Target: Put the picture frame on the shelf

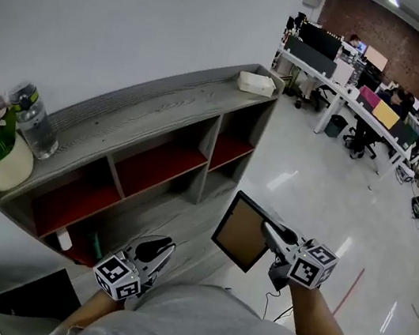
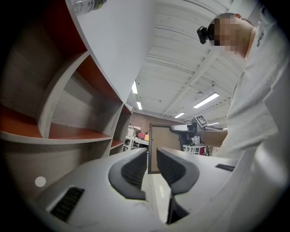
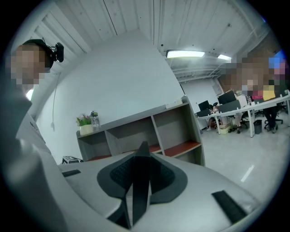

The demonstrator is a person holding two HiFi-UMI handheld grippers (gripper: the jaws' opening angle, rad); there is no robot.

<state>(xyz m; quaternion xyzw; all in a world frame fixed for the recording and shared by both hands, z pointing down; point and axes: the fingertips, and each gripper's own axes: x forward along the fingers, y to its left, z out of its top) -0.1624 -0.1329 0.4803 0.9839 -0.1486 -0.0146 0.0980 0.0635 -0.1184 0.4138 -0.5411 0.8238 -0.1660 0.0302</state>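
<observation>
**Frame held in mid-air, short of the shelf**

Closest in, the person's grey shirt [image 1: 189, 328] fills the bottom of the head view, with both forearms reaching out from it. The left gripper [image 1: 165, 248] sits low at the person's left, its jaws a little apart with nothing between them. The right gripper [image 1: 266, 229] is further out, and its pads are pressed onto the picture frame [image 1: 241, 231], pinching it by one side edge. In the right gripper view that edge shows as a thin dark strip clamped between the pads.

The picture frame is a flat rectangle with a narrow dark border round a plain tan-brown panel. Whether that panel is the front or the backing I cannot tell from here. It hangs tilted in the air above the pale floor [image 1: 310, 188], in front of the shelf [image 1: 147, 112] and apart from it, touching nothing but the pads.

The shelf is grey wood-grain set against the white wall, with open compartments floored in red. On its top, a flower pot [image 1: 9, 166] and a water bottle [image 1: 37, 128] crowd the near end, and a small white box [image 1: 256, 83] lies at the far end. The long stretch between them is bare board. Past the far end, open floor runs to office desks [image 1: 344, 86].
</observation>
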